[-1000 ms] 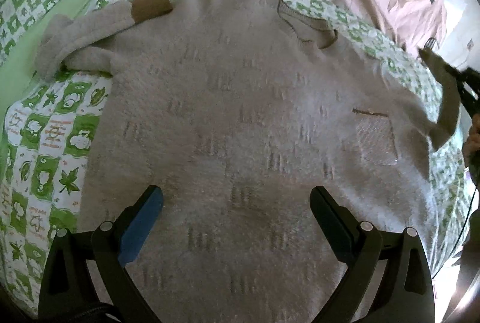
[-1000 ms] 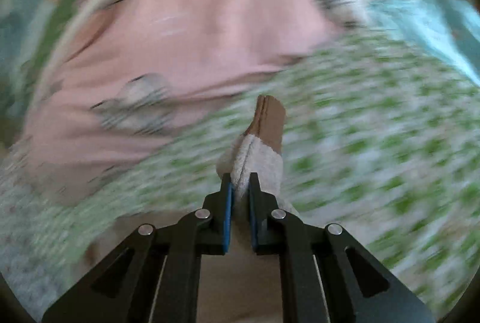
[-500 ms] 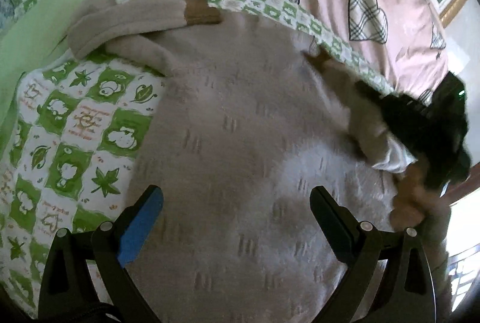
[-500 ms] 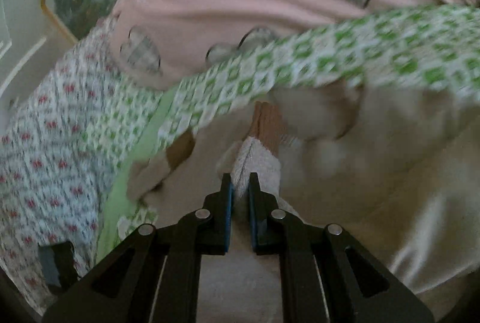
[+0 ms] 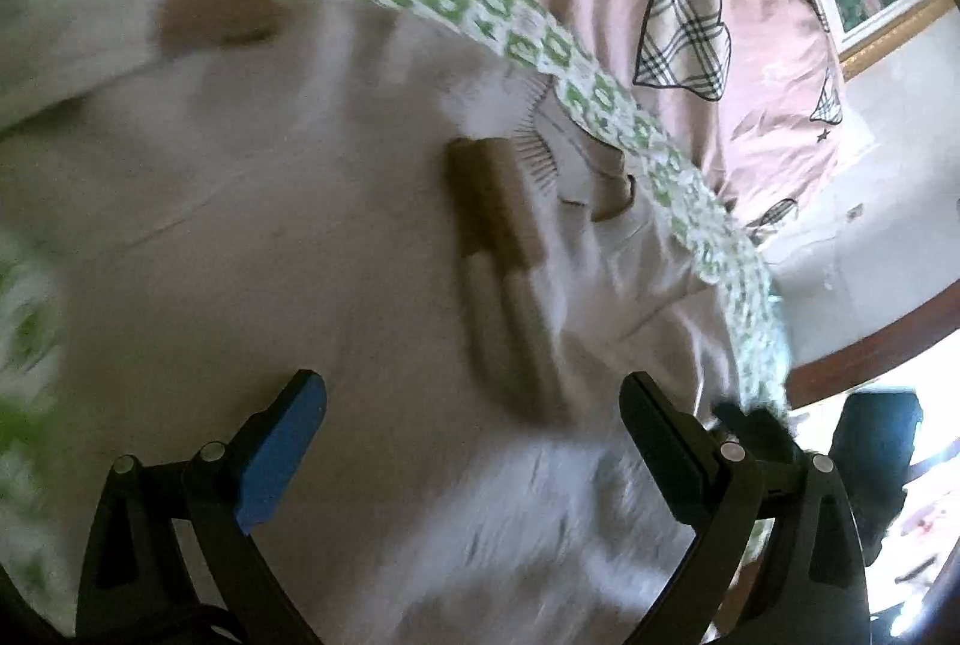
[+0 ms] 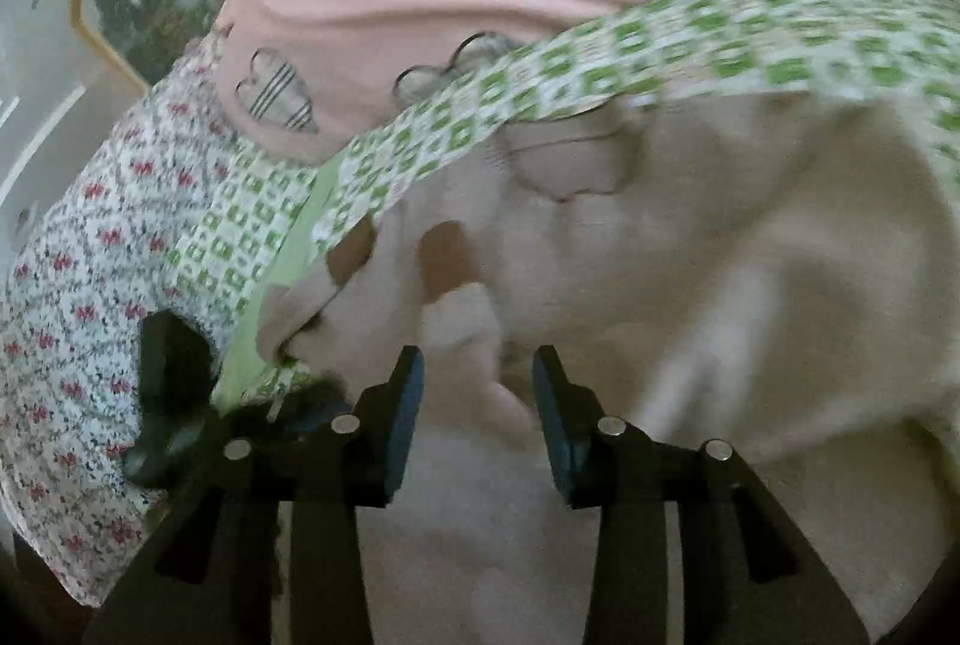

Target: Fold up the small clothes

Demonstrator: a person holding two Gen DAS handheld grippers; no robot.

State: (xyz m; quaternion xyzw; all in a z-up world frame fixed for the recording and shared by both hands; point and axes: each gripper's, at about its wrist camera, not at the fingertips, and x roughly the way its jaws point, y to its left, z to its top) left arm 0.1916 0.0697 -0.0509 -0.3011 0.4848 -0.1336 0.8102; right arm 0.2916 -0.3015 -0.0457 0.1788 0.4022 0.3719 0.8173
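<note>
— What is being shown on the bed?

— A beige knitted sweater (image 5: 270,237) is being shown lying spread flat, its neckline (image 5: 594,183) turned toward the pink bedding.

— And the sleeves?

— One sleeve (image 5: 510,321) is being seen folded in across the chest, its brown cuff (image 5: 486,201) resting just beside the neckline. The other sleeve (image 6: 300,309) is being seen bent back at the far side, its own brown cuff (image 6: 351,252) lying at the sweater's edge.

— Is the fabric being shown clearly?

— Only partly; much of the knit is being blurred.
</note>
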